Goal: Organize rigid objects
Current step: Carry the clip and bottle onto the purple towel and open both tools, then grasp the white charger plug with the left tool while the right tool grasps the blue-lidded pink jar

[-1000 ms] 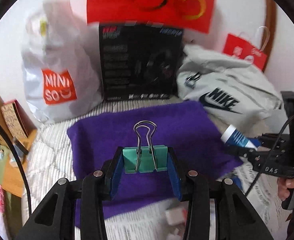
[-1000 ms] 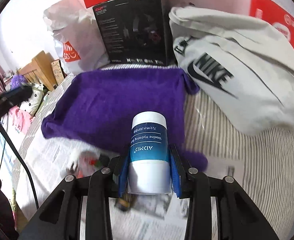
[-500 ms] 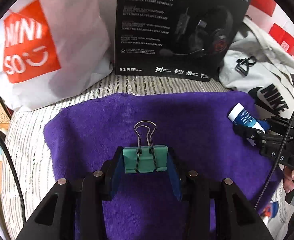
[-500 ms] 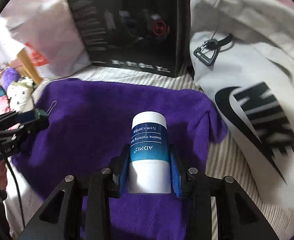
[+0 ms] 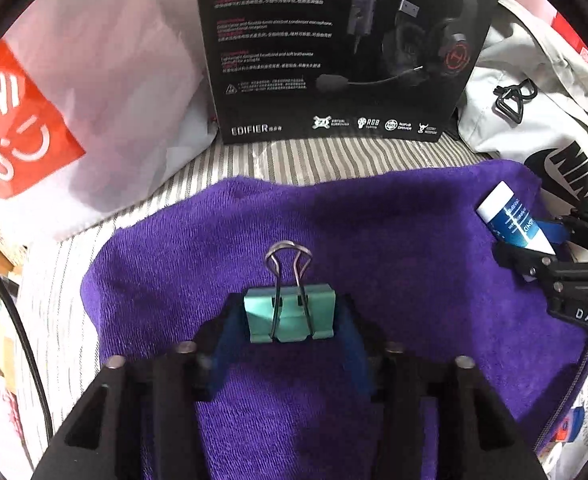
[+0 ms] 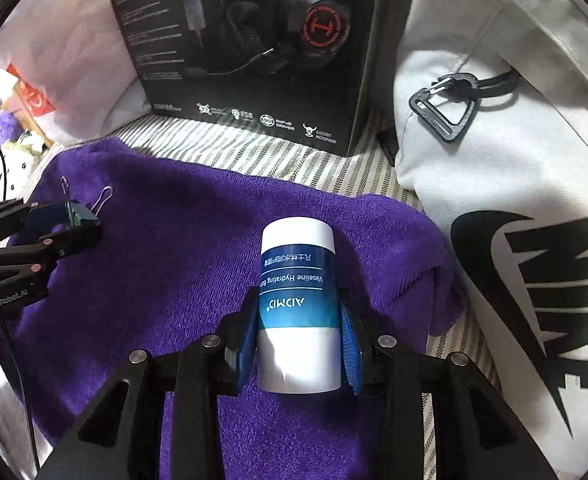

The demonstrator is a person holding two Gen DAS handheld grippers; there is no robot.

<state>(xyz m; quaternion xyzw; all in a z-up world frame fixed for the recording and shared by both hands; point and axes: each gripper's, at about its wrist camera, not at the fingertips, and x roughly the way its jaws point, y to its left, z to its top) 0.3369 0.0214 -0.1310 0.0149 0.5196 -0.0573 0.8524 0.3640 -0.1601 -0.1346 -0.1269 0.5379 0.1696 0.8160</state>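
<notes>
My left gripper (image 5: 289,320) is shut on a green binder clip (image 5: 289,316) with wire handles, held just above the purple towel (image 5: 374,248). My right gripper (image 6: 298,332) is shut on a white and blue Vaseline balm tube (image 6: 298,296), also low over the purple towel (image 6: 181,272). In the right wrist view the left gripper (image 6: 69,224) with the clip (image 6: 78,213) is at the towel's left side. In the left wrist view the right gripper (image 5: 534,240) with the tube (image 5: 512,222) is at the towel's right edge.
A black headset box (image 5: 334,48) stands behind the towel on the striped bedding (image 5: 294,160). A white Miniso bag (image 5: 73,100) lies at the left and a white Nike bag (image 6: 514,200) at the right. A cable (image 5: 25,344) hangs at the left.
Both grippers have moved forward and down over the purple towel, each keeping hold of its object. The box and bags now look closer.
</notes>
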